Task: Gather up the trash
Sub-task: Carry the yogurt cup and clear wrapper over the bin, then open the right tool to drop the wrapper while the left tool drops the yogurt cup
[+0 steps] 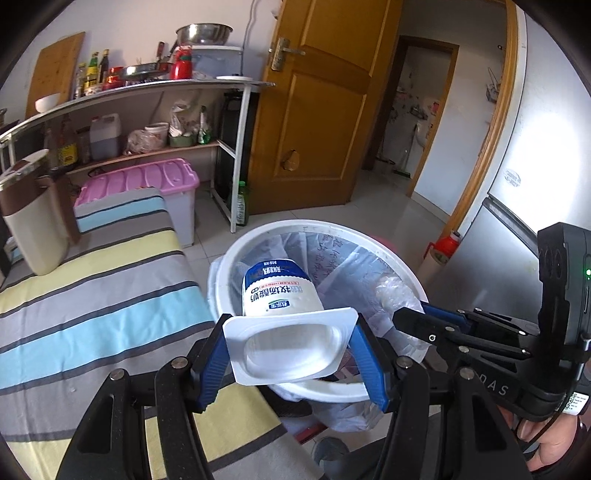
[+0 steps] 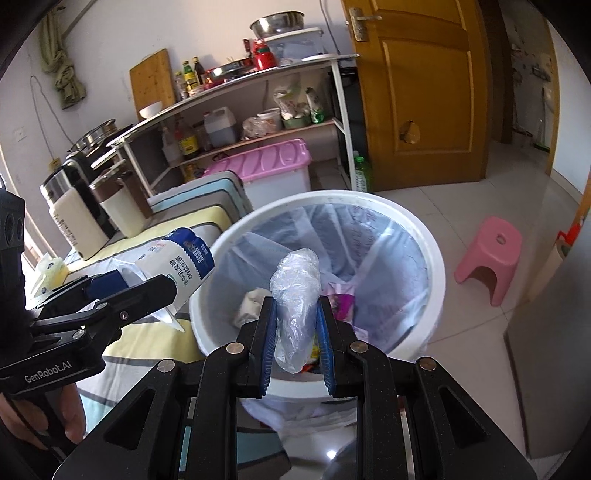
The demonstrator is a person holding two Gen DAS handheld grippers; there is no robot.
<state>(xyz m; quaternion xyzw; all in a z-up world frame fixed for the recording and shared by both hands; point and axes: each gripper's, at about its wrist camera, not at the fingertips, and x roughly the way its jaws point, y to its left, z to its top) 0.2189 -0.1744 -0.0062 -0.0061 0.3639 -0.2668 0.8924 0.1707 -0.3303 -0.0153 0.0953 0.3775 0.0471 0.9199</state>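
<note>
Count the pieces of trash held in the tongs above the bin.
2: a yogurt cup in the left tongs, and a crumpled plastic bag in the right tongs. More trash lies inside the bin, partly hidden.

Kitchen corner beside a striped bed

A pink-lidded storage box (image 2: 264, 168) sits under the shelf (image 2: 236, 144) of bottles; a steel bowl (image 1: 204, 33) tops the surface, a pink stool (image 2: 489, 254) stands on the tiled floor near the wooden door (image 1: 317, 110).
</note>
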